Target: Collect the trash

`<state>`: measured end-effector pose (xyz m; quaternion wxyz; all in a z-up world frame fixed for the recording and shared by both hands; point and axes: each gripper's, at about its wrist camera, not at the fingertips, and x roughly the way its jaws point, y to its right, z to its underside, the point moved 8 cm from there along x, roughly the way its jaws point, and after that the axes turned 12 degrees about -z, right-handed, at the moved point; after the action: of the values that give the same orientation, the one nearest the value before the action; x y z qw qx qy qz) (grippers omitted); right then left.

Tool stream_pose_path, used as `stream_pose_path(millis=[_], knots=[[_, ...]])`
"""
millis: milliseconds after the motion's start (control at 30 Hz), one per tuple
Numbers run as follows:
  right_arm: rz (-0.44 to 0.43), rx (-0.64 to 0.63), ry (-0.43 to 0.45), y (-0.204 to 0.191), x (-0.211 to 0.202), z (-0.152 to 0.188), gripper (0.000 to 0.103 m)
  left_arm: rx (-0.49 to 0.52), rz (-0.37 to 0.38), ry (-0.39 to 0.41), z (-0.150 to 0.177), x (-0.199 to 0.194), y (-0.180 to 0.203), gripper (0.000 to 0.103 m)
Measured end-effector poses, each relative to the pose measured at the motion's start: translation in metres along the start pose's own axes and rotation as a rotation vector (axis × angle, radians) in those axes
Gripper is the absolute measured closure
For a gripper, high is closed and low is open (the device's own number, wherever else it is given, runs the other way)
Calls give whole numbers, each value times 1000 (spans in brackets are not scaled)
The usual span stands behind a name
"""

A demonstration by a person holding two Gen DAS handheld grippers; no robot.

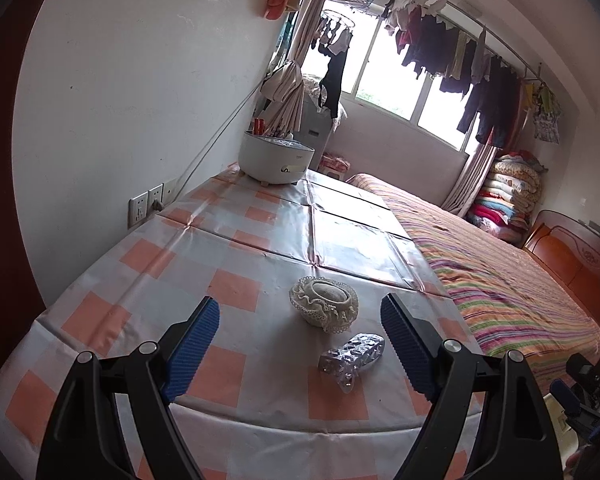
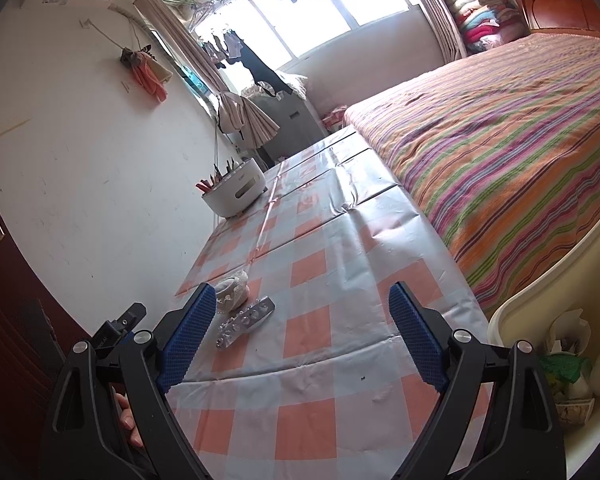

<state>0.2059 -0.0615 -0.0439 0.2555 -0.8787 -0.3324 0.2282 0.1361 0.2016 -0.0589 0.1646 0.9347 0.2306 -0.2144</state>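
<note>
Left gripper: jaws wide, nothing between pads, pointed slightly down over counter. Blister pack lying flat near front edge, at about 1 o'clock from gripper centre, just short of right pad, apart from it. Lace cup just behind pack at 12 o'clock, close beside it; contact not determinable.

Right gripper: jaws wide, empty, also tilted down. Pack partly hidden behind left pad in right view. Bin at 3 o'clock, cut off by frame; contents indistinct. Fingers of a hand partly visible behind gripper frame.
</note>
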Motion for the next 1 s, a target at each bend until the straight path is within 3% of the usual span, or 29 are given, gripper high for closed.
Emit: stream_pose_path(millis=[833,1000], knots=[[1,6,-5,-2,3,5,16,36,2,-19,5,5,4,22],[22,12,-2,1,3,5,7,48,3,-23,7,5,7,22]])
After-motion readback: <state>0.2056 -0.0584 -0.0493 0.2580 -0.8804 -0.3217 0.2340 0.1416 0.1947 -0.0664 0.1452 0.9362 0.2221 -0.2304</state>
